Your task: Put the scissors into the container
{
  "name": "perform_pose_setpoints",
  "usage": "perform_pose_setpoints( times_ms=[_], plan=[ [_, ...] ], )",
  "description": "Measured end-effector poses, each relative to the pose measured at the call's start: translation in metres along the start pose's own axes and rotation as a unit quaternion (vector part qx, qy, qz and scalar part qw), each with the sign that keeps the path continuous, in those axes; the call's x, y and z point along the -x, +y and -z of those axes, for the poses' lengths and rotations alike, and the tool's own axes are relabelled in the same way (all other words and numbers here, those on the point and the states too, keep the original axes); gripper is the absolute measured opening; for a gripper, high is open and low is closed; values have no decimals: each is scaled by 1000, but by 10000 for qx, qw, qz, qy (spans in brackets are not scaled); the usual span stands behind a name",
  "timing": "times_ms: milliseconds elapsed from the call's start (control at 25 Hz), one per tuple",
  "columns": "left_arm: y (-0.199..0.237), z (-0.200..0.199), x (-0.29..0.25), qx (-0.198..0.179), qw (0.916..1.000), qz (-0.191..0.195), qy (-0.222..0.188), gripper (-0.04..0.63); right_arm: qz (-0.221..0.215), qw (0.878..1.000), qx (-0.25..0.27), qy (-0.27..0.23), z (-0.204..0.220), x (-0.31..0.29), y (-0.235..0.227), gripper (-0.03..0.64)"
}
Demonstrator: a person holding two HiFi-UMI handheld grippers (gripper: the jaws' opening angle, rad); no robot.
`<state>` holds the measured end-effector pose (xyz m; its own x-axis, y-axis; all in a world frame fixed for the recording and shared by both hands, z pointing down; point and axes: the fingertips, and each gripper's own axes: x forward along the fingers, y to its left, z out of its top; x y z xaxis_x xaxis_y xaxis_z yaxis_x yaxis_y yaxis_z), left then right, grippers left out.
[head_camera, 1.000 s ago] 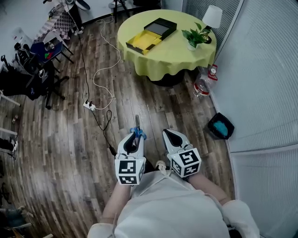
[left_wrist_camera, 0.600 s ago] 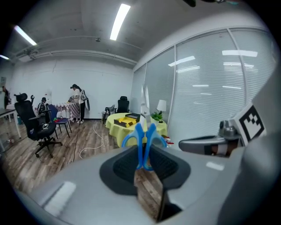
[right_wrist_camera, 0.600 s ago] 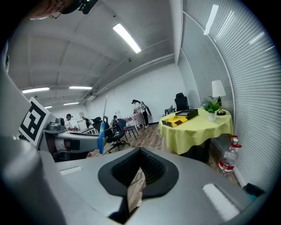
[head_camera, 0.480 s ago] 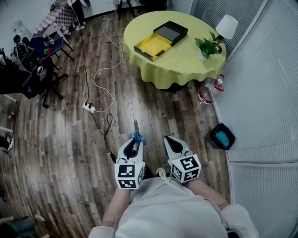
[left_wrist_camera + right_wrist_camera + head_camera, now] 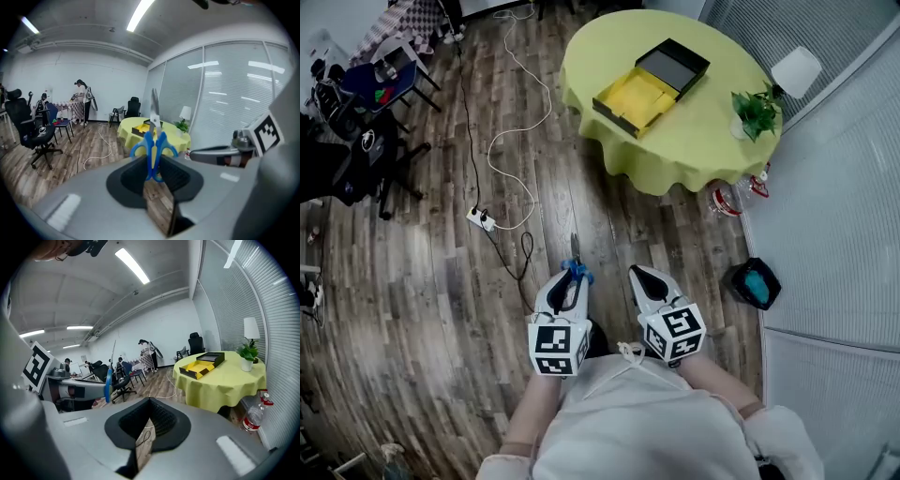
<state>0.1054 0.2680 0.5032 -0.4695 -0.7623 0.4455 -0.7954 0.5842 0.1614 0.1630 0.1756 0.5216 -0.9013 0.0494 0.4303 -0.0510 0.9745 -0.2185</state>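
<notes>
Blue-handled scissors (image 5: 576,267) stick out forward from my left gripper (image 5: 571,277), which is shut on their handles; in the left gripper view the scissors (image 5: 153,143) stand blades up between the jaws. My right gripper (image 5: 640,275) hangs beside it, shut and holding nothing. The container (image 5: 652,84) is a black box with a yellow inside and its lid next to it, on the round yellow table (image 5: 694,141) ahead. It also shows in the right gripper view as the container (image 5: 201,365), well beyond both grippers.
A potted plant (image 5: 755,111) and a white lamp (image 5: 797,70) stand on the table's right side. A bottle (image 5: 727,199) and a dark bin (image 5: 755,281) sit by the glass wall. A power strip (image 5: 480,217) with cables lies left; office chairs (image 5: 356,159) farther left.
The table and box have come closer and shifted right in the head view. Both grippers keep the same pose in front of the body, scissors still held.
</notes>
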Motion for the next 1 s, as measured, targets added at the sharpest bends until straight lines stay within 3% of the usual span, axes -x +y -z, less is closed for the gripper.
perform_pose_setpoints(
  times_ms=[480,1000],
  plan=[
    [142,-80,-53,-296,9992,202,-156,84,474,9986,-88,-221,-85,-141,23,0],
    [195,-112,-122,-188,9997,158,-95,84,439,9989,-119,-149,-126,-224,-6,0]
  ],
)
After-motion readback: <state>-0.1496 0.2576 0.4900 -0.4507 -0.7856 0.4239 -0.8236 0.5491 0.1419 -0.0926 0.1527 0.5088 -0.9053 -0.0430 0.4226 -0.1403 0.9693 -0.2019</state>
